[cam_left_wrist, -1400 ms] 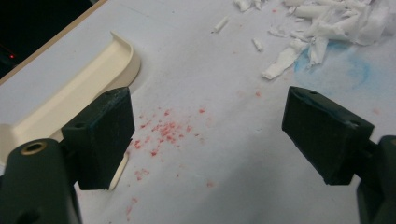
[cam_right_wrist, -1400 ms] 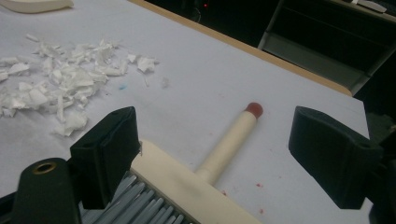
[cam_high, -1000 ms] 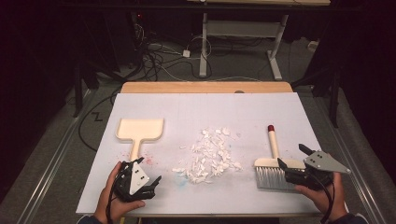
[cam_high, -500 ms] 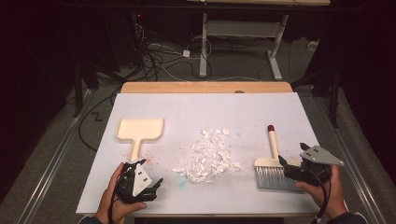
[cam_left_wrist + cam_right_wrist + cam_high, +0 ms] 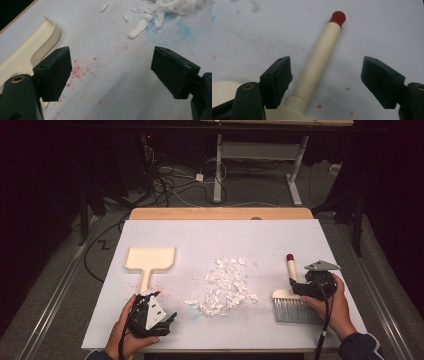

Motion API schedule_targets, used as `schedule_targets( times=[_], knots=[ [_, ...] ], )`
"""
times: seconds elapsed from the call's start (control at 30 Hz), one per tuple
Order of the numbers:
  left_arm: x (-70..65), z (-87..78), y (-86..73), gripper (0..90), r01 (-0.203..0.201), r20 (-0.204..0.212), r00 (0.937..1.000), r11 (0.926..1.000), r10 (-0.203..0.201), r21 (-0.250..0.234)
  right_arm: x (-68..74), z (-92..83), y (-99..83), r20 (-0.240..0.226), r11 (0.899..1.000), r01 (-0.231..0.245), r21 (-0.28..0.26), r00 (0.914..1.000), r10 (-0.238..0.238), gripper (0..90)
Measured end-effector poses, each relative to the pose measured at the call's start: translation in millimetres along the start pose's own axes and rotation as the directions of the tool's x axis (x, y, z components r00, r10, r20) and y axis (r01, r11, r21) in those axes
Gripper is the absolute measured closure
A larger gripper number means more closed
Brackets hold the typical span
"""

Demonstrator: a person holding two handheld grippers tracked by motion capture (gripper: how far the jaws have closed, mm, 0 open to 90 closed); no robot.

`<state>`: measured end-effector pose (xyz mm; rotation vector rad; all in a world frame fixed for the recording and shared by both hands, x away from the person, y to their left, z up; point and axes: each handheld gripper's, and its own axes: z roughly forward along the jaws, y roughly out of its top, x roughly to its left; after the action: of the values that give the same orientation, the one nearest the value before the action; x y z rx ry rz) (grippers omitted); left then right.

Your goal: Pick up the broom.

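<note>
Here, the right hand-held gripper (image 5: 325,82) is narrowing its still-spread jaws around the cream, red-tipped brush handle (image 5: 319,57) lying on the white counter (image 5: 220,240); the left hand-held gripper (image 5: 110,72) is gaping beside the cream plastic dustpan (image 5: 30,50).

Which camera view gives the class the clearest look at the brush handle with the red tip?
The right gripper view: the brush handle runs up between the open jaws to its red tip. The high view shows the whole brush, small, with the right tool over it. The left gripper view faces the dustpan.
</note>
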<state>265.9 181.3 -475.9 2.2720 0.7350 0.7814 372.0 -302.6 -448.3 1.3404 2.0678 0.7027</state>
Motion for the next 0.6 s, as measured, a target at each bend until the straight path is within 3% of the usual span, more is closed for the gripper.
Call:
schedule_targets(
  times=[0.07, 0.13, 0.2, 0.23, 0.4, 0.6],
  knots=[
    [-0.8, 0.1, 0.0, 16.2, -0.004, 0.006, 1.0, 1.0, 0.004, -0.001, -2.1, 8.5, 1.2, 0.004, 0.999, -0.024, 0.022, 0.9997, 0.024, 32.4],
    [-1.0, 0.6, 0.0, 16.2, -0.006, 0.01, 0.9999, 1.0, 0.006, 0.001, -5.0, 16.1, 1.5, -0.004, 0.997, -0.047, 0.06, 0.9989, 0.047, 32.1],
    [-1.2, 1.0, -0.2, 16.2, -0.008, 0.009, 0.9999, 1.0, 0.007, 0.005, -7.5, 25.0, 1.6, -0.045, 0.988, -0.086, 0.125, 0.9948, 0.092, 34.0],
    [-1.6, 1.0, -0.2, 16.2, -0.008, 0.01, 0.9999, 0.9999, 0.008, 0.006, -9.8, 26.3, 1.8, -0.062, 0.987, -0.108, 0.122, 0.9913, 0.116, 35.1],
    [-3.0, 0.8, -0.2, 16.2, -0.017, 0.015, 0.9997, 0.9998, 0.017, 0.012, -7.8, 27.3, 8.9, -0.087, 0.985, -0.078, 0.154, 0.992, 0.092, 48.7],
    [-3.6, 1.3, 0.8, 16.2, -0.019, 0.019, 0.9996, 0.9997, 0.019, 0.013, -8.3, 31.1, 10.7, -0.085, 0.985, -0.111, 0.129, 0.9888, 0.122, 58.3]
  ],
)
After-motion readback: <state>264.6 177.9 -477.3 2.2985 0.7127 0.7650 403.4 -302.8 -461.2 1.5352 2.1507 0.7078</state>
